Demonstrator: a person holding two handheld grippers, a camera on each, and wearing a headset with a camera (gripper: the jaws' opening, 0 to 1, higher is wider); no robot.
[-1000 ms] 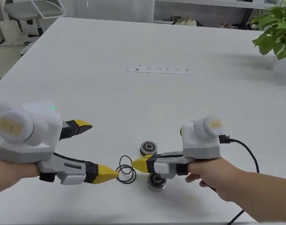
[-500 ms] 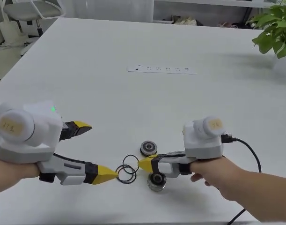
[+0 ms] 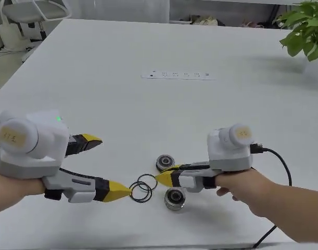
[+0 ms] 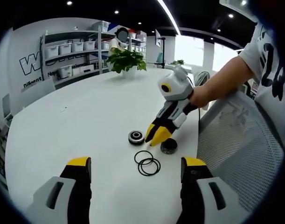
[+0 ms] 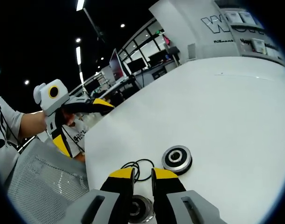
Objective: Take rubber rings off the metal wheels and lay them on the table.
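Observation:
Thin black rubber rings (image 3: pixel 142 187) lie overlapping on the white table (image 3: pixel 159 114). Two metal wheels sit to their right, one farther off (image 3: pixel 165 162) and one nearer (image 3: pixel 174 198). My left gripper (image 3: pixel 106 165) stands open left of the rings, its near jaw tip almost touching them. In the left gripper view the rings (image 4: pixel 147 164) lie just ahead between the jaws. My right gripper (image 3: pixel 161 178) is shut and holds nothing, its tip between the two wheels, just right of the rings. Its own view shows one wheel (image 5: pixel 177 158) ahead, the other wheel (image 5: pixel 140 207) under the jaws, and the rings (image 5: pixel 138 167).
A white power strip (image 3: pixel 174 75) lies at mid-table. A potted plant (image 3: pixel 304 28) stands at the far right and a chair (image 3: pixel 34 10) at the far left. A black cable (image 3: pixel 277 161) trails from the right gripper. The table's front edge is close below the wheels.
My right gripper has drawn back to the right, away from the rings, uncovering the nearer wheel. The left gripper has held still.

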